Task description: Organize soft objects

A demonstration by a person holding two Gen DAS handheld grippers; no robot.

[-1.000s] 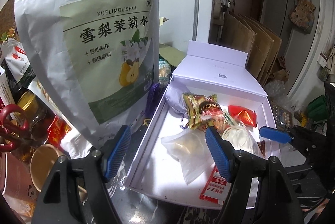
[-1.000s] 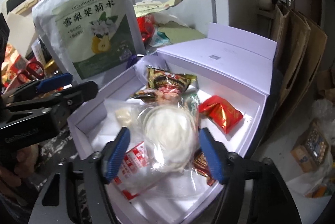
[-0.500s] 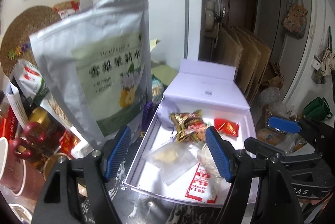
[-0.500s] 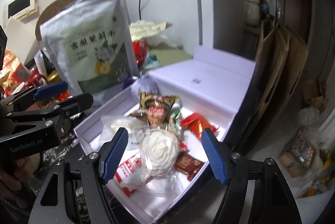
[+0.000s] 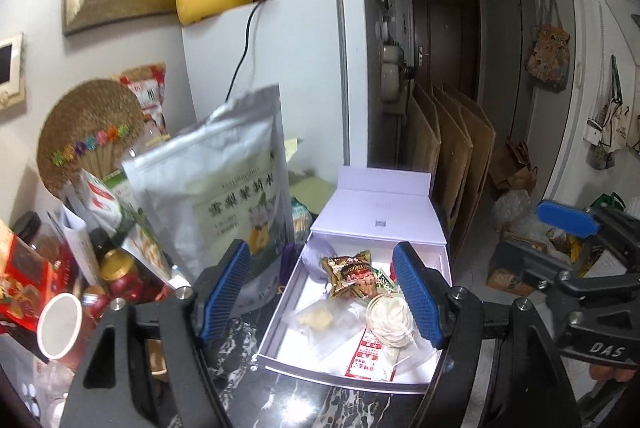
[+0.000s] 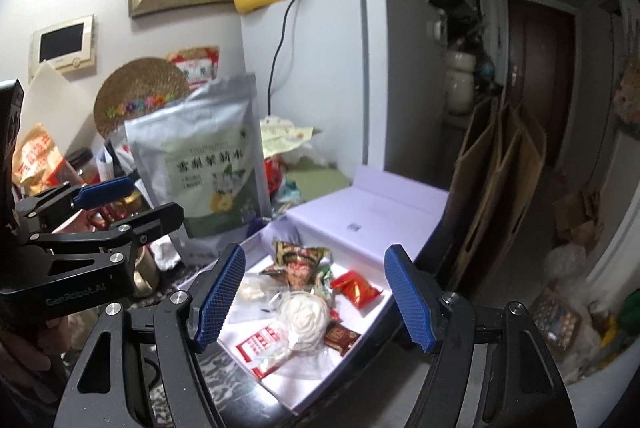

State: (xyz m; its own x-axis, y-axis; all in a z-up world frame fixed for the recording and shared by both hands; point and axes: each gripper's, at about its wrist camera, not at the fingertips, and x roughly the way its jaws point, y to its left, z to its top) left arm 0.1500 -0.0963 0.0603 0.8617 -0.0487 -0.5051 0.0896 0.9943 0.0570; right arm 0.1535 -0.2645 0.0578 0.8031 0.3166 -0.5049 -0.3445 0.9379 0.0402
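An open white box (image 5: 440,262) (image 6: 404,228) sits on the dark marble tabletop with its lid folded back. Inside lie soft packets: a gold snack bag (image 5: 352,274) (image 6: 302,260), a red wrapped sweet (image 6: 356,288), a white bun in clear wrap (image 5: 390,314) (image 6: 304,316), a clear pouch (image 5: 324,322), a red-and-white sachet (image 5: 370,356) (image 6: 258,342). My left gripper (image 5: 322,292) hovers above and before the box, open and empty. My right gripper (image 6: 314,294) hangs open and empty over the box too. Each gripper shows at the edge of the other's view.
A tall silver tea pouch (image 5: 224,187) (image 6: 204,155) stands left of the box among jars, a cup (image 5: 60,324) and snack bags. A white fridge (image 5: 288,75) stands behind, with a yellow pot and green kettle on top. Cardboard sheets (image 5: 448,155) lean at the right.
Both grippers have risen and drawn back from the box, so it looks smaller and lower. More of the fridge and wall shows. Both stay open and empty; the box contents are unmoved.
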